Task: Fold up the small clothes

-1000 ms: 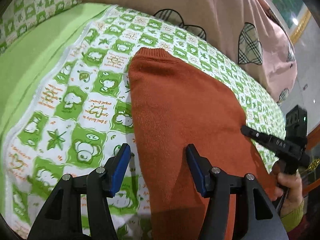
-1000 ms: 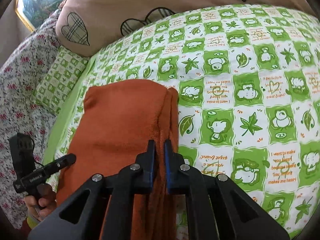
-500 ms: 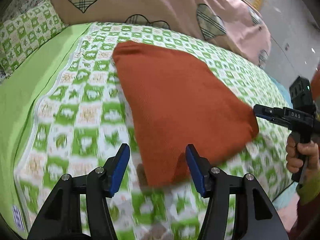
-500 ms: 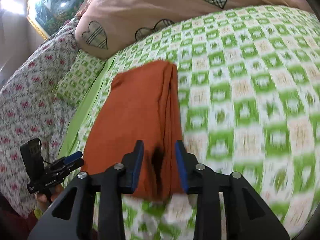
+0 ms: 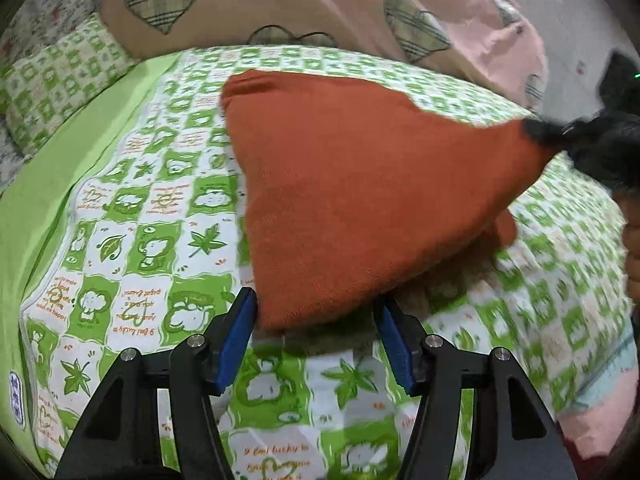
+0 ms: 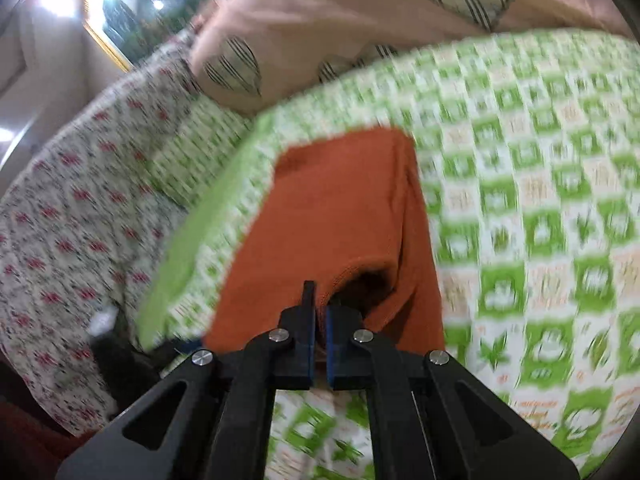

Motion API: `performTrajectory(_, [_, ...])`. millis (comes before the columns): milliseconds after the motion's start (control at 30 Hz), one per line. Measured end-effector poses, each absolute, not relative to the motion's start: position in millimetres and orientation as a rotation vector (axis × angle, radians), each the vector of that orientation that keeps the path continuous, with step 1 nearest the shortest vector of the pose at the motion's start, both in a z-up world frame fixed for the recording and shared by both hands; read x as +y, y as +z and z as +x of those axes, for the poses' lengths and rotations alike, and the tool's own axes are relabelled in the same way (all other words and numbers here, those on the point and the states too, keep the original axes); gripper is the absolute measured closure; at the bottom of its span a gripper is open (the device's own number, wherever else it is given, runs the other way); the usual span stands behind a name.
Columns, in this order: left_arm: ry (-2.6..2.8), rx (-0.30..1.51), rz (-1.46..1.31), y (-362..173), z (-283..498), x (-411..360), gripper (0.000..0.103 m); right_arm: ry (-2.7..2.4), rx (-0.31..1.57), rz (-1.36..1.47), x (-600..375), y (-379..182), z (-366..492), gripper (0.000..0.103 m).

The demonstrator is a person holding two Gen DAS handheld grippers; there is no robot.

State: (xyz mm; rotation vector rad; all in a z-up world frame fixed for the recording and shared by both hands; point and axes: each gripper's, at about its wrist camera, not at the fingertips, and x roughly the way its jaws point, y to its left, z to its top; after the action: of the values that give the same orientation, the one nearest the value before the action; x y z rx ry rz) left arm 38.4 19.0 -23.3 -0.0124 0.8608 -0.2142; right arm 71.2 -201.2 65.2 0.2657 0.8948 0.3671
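The left tool [image 5: 314, 328] is hanging with its jaws spread, the near corner of the orange sweater [image 5: 360, 200] lying between them, untouched. The sweater is draping over the green bed [image 5: 132, 216]. The right tool [image 6: 318, 312] is pinching the sweater's edge, lifting that corner.

A rust-orange garment [image 5: 360, 184] lies on a green-and-white cartoon-print sheet [image 5: 152, 240], beside a pink pillow [image 5: 320, 8] with plaid hearts.

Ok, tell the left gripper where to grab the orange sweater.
Take the sweater by its near hem corner, coming straight ahead with the left gripper. That corner droops between the open jaws, while the right gripper pinches and lifts the opposite corner.
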Motion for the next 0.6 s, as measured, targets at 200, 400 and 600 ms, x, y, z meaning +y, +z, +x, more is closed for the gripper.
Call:
performTrajectory(200, [-0.090, 0.823, -0.147, -15, 41, 46, 0.069, 0.354, 0.862, 0.228, -201, 79, 67, 0.099])
performTrajectory(400, [-0.088, 0.854, -0.108, -23, 34, 31, 0.093, 0.209, 0.942, 0.065, -209, 40, 65, 0.099])
performTrajectory(600, [-0.106, 0.887, -0.119, -31, 37, 32, 0.095, 0.127, 1.033, 0.032, -226, -5, 64, 0.099])
